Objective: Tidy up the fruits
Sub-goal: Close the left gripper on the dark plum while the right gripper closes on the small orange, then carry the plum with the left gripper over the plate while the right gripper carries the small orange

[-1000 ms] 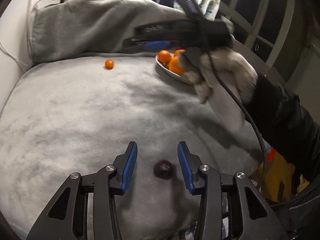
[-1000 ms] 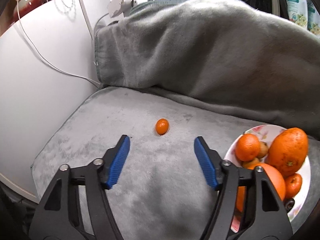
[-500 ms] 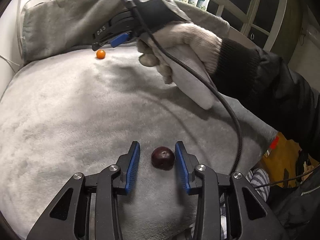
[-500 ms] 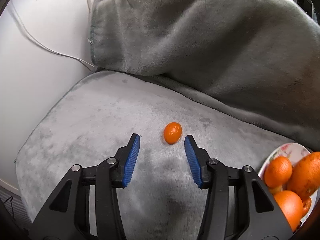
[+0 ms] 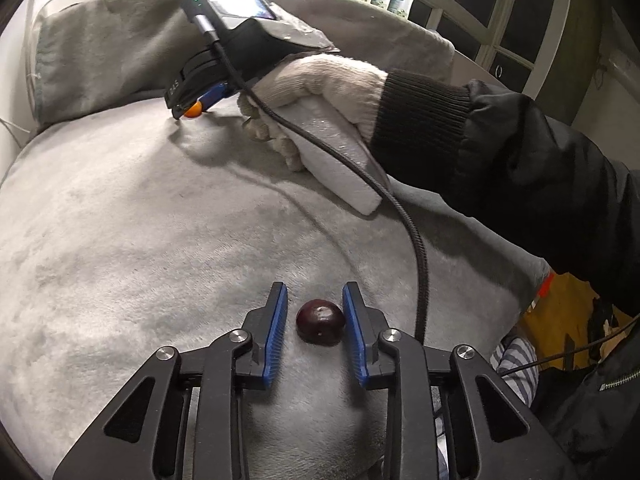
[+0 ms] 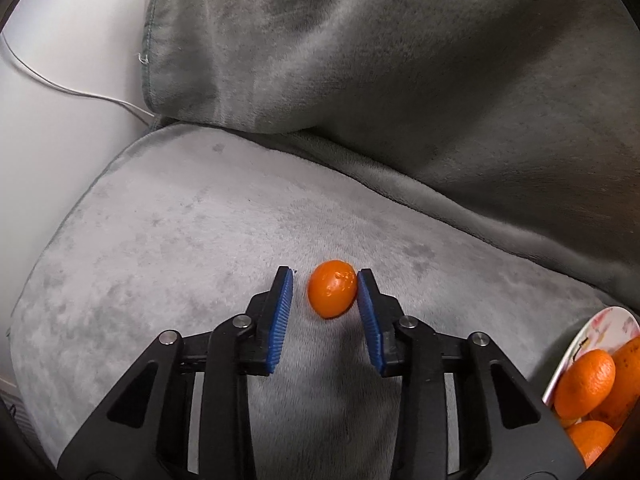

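Observation:
In the left wrist view a dark red plum-like fruit [image 5: 320, 322] lies on the grey plush cushion [image 5: 140, 240], between the blue pads of my left gripper [image 5: 315, 312]; the jaws stand narrowly open around it, a small gap on the left side. In the right wrist view a small orange kumquat [image 6: 332, 288] lies on the cushion between the pads of my right gripper [image 6: 325, 294]; the right pad touches it, the left pad stands apart. The right gripper [image 5: 192, 110] also shows far off in the left wrist view, down over the kumquat [image 5: 193, 110].
A white floral plate [image 6: 600, 328] with several oranges [image 6: 584, 384] sits at the cushion's right edge. A grey blanket [image 6: 400, 80] is draped behind. A white wall with a cable [image 6: 60, 88] is at left. The gloved right hand and its black cable [image 5: 416, 248] cross the cushion.
Both grippers have narrowed and moved forward: the left around the dark fruit, the right down around the kumquat. The right hand swept left, away from the plate.

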Available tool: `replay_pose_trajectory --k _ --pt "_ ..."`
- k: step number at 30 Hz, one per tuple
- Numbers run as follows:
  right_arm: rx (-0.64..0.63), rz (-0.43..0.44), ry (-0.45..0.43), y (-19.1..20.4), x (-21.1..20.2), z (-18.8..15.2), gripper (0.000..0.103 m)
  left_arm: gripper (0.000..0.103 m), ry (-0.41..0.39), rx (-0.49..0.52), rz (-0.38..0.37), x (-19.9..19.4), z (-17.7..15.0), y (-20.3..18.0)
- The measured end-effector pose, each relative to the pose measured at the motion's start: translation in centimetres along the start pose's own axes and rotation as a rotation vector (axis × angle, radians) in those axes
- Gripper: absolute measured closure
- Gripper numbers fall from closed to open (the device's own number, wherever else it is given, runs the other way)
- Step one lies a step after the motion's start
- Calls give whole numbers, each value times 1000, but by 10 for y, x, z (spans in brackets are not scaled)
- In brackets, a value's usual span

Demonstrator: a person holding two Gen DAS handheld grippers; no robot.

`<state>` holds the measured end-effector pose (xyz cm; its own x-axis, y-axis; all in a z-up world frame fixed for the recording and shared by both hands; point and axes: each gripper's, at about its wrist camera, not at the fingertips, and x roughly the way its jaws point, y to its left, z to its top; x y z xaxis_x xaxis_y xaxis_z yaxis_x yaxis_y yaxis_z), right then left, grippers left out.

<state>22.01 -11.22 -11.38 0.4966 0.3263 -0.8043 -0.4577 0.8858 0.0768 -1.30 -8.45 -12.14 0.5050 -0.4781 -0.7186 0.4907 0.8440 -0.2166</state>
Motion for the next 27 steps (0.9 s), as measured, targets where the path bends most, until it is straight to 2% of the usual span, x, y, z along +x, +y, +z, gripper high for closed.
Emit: replay_pose_trajectory --k 6,10,17,27 --pt "-13 -19 -1 5 6 3 72 80 3 -2 -5 2 2 -2" --pt "-31 -34 -4 11 12 5 77 81 12 4 -3 4 2 -4" --pt "-21 -19 -17 9 11 5 79 81 10 -22 -11 4 2 -1" --pt "-11 10 -65 0 -20 -3 79 82 -18 -65 -13 -4 3 7"
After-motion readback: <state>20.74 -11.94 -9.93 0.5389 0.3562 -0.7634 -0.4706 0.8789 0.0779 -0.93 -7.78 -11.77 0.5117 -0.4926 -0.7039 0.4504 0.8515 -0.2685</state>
